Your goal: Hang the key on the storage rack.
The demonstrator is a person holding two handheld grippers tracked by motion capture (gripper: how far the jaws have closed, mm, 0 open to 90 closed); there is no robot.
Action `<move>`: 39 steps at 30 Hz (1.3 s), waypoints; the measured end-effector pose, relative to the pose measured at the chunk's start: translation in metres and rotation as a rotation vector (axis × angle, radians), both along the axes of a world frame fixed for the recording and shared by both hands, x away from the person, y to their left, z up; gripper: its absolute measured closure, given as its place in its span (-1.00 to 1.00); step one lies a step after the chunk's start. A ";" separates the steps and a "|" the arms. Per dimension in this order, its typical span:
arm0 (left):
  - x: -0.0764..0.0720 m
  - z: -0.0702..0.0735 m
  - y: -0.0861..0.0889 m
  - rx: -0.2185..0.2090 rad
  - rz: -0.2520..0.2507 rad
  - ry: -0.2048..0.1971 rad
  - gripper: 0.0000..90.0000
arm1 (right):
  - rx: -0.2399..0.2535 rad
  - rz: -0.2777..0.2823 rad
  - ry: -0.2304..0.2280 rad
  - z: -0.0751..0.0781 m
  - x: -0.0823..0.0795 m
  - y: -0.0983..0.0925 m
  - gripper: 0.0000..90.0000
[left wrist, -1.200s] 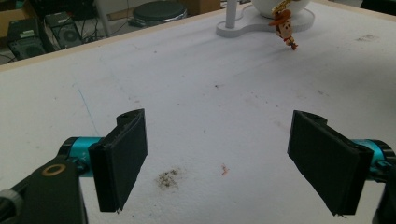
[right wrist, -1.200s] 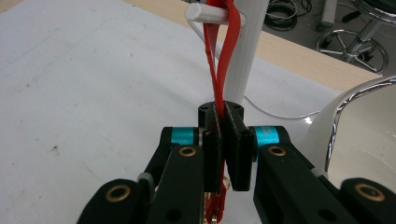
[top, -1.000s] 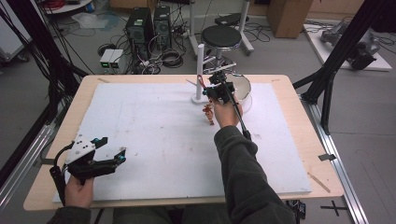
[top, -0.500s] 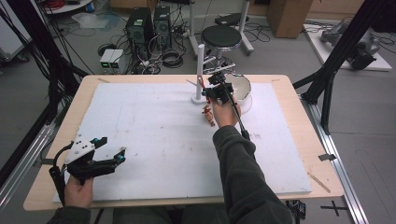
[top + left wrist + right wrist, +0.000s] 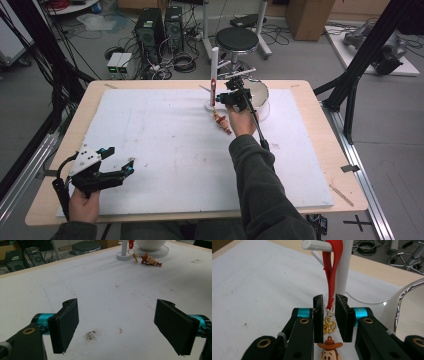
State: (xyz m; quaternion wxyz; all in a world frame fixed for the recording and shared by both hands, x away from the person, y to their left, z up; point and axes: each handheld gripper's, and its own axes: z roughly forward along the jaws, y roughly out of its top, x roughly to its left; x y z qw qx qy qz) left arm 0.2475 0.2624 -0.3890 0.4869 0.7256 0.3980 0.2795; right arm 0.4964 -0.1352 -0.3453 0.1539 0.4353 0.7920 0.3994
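Keychain (image 5: 329, 340): red strap (image 5: 331, 272) looped over the white peg of the stand (image 5: 343, 270), gold clasp and cowboy figure below it; in the high view the figure (image 5: 222, 122) lies on the white mat (image 5: 150, 140) just beside the stand's base. Right gripper (image 5: 329, 317) at the stand, jaws narrowly apart on either side of the strap's lower end and the clasp. They have just been opening, and a thin gap shows each side, so nothing is gripped. White bowl (image 5: 409, 307) just beside this gripper, to its right in the right gripper view. Left gripper (image 5: 112, 162) well apart from all this, at the near left corner of the mat, jaws wide with nothing between them.
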 end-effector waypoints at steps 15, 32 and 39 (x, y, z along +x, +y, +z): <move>0.000 0.000 -0.001 0.002 0.000 0.002 -0.55 | 0.104 0.049 -0.012 0.003 -0.007 -0.022 0.57; -0.001 0.000 -0.001 0.004 -0.001 0.004 -0.55 | 0.170 0.114 -0.037 0.003 -0.019 -0.040 0.35; -0.001 -0.001 -0.001 0.007 -0.001 0.006 -0.55 | 0.184 0.134 -0.049 0.002 -0.025 -0.045 0.21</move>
